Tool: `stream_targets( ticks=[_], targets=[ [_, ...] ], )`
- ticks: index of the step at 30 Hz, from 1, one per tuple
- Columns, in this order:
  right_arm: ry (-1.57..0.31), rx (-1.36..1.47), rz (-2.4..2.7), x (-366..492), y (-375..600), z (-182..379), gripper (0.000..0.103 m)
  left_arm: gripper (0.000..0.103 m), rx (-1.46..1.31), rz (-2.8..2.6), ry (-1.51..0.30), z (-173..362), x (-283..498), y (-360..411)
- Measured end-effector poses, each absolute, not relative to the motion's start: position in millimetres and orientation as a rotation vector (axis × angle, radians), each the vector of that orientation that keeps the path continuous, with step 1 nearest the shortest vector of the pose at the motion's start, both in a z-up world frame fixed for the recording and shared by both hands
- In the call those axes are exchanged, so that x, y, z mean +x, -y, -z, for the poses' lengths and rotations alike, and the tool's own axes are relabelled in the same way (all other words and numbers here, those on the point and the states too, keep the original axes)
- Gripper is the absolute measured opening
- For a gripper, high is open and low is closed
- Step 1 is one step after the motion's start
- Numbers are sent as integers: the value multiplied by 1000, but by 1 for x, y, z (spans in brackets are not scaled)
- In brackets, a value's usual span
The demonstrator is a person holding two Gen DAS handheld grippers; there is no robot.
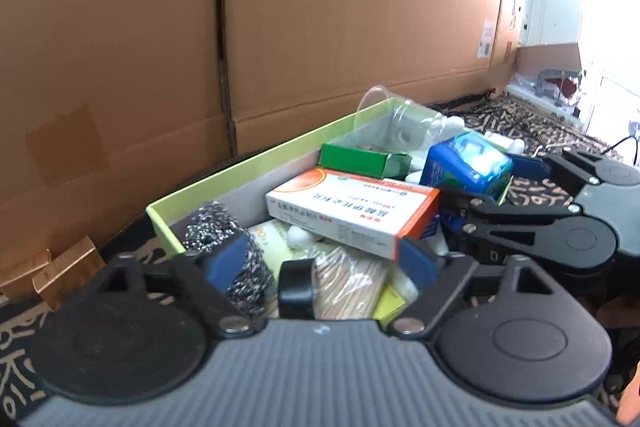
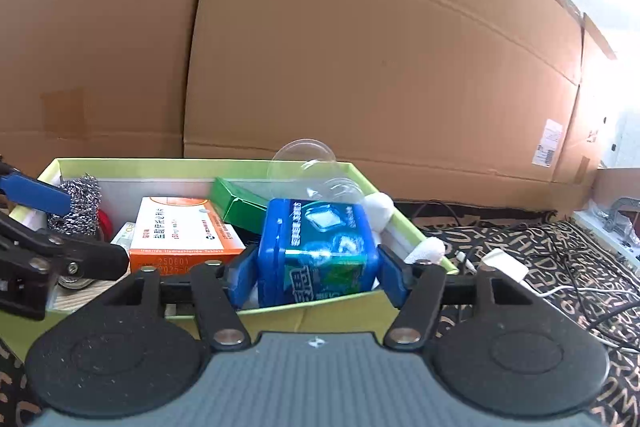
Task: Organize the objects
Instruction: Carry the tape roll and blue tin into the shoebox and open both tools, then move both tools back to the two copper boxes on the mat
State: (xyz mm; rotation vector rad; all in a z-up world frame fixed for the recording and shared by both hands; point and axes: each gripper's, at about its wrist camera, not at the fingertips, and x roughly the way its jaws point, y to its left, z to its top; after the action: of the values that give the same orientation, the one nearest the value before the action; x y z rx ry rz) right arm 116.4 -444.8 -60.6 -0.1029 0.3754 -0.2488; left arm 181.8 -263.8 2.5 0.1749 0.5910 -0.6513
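Observation:
A lime-green open box (image 1: pixel 256 163) (image 2: pixel 200 163) holds several items: an orange-and-white medicine carton (image 1: pixel 352 215) (image 2: pixel 176 231), a green carton (image 1: pixel 360 159), a clear plastic cup (image 1: pixel 400 119) on its side, a steel wool ball (image 1: pixel 212 227) and a black tape roll (image 1: pixel 296 287). My left gripper (image 1: pixel 320 263) stands wide open over the near end of the box, holding nothing. My right gripper (image 2: pixel 318 275) straddles a blue square container (image 2: pixel 316 251) (image 1: pixel 468 163) resting in the box. Its blue pads (image 2: pixel 394 275) sit right beside the container's sides without visibly pressing.
Tall cardboard sheets (image 2: pixel 360 47) wall off the back, right behind the box. The box sits on a black-and-gold patterned cloth (image 2: pixel 540 267). Cables and a white charger (image 2: pixel 504 263) lie to the right. Two small brown cartons (image 1: pixel 60 275) lie at the left.

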Motion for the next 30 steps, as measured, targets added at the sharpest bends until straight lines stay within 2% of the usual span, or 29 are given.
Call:
stream_targets(
  ticks=[2,17,30],
  targets=[
    [-372,-86,231,111,444,56,75,103,163,641,-565,-7,176,259],
    [-287,-60,180,64,389,8,81,103,144,459,-508,-58,129,183],
    [-311,-44,-68,49,283,17,82,103,68,293,-557,-33,130,63]
  ],
)
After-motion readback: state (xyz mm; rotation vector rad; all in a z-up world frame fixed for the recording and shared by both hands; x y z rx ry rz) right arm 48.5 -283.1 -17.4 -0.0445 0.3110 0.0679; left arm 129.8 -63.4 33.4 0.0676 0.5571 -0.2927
